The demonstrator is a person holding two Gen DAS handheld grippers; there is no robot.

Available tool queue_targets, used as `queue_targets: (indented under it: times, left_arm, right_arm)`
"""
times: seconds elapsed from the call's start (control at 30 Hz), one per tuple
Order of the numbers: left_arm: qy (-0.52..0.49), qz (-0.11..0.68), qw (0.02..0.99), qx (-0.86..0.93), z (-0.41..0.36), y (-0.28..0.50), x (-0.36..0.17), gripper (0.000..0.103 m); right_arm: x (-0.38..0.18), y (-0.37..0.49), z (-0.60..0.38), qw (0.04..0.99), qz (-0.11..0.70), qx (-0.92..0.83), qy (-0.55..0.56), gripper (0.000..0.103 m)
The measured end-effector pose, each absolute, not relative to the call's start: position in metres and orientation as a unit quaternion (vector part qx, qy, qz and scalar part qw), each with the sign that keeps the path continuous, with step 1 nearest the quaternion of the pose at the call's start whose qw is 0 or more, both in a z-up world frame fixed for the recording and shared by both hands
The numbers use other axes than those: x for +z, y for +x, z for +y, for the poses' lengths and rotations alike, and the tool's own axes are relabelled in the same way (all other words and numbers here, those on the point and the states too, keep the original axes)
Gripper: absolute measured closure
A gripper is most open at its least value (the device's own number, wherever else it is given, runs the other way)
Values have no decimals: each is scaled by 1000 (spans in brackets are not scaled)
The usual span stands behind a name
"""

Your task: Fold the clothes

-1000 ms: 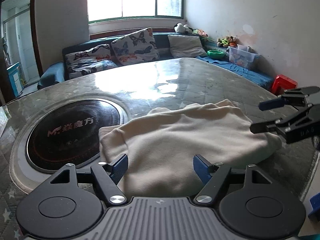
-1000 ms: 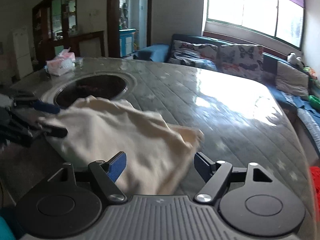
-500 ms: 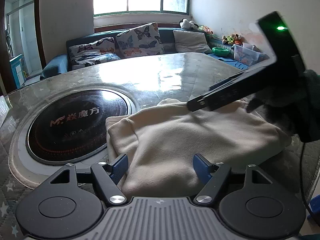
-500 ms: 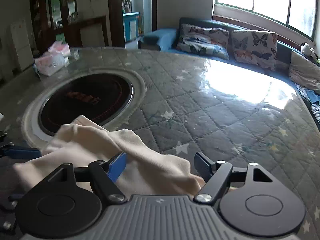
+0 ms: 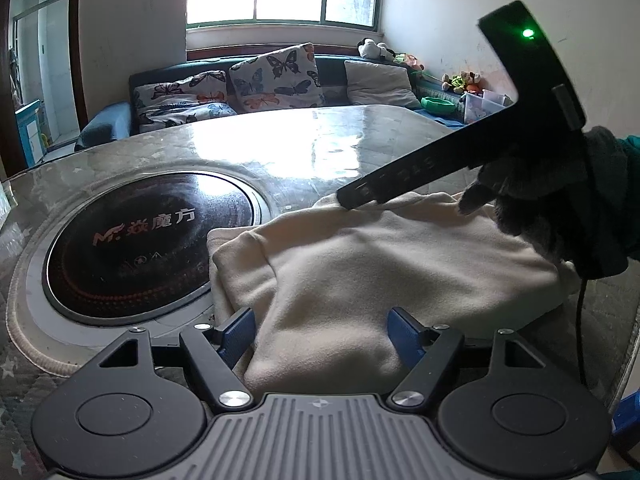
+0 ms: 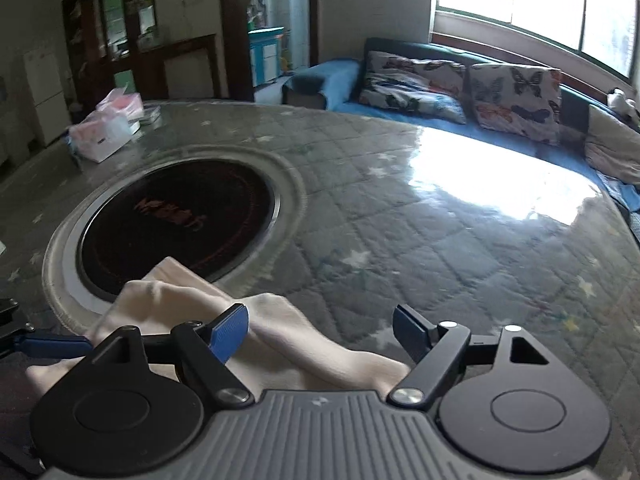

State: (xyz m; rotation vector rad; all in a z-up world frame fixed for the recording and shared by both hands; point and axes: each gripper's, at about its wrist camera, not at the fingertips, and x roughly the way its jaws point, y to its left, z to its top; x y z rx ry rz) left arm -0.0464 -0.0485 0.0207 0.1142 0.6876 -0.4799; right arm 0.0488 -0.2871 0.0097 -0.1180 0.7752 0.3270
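Observation:
A cream garment (image 5: 380, 264) lies folded in a thick pile on the table, just right of the hob. My left gripper (image 5: 320, 330) stands open at the pile's near edge, and cloth lies between its blue fingers (image 5: 236, 330) without being pinched. In the left wrist view a gloved hand (image 5: 560, 216) holds my right gripper's black body (image 5: 460, 160) over the pile's far edge. My right gripper (image 6: 320, 332) hovers over the garment's rim (image 6: 288, 340) with its jaws opening and nothing pinched. One blue finger of my left gripper (image 6: 52, 346) shows at the far left.
A round black induction hob (image 5: 152, 240) is set into the quilted, glass-topped table (image 6: 440, 240). A pink tissue pack (image 6: 108, 128) sits at the table's far left. Behind the table stands a sofa with butterfly cushions (image 5: 276, 76).
My right gripper has swung in from the right side and now hangs over the garment's far edge, nearer the hob. Its jaws have widened slightly. My left gripper has stayed put.

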Motion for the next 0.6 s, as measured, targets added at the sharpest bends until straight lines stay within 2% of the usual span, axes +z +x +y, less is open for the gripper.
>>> queue_targets:
  times: [0.33, 0.6]
  left_arm:
    - [54, 337, 911, -230, -47, -46, 22, 24]
    - [54, 337, 912, -226, -48, -45, 21, 24]
  right_arm:
    - [3, 69, -272, 912, 380, 139, -69, 20]
    - [21, 34, -293, 920, 358, 137, -79, 20]
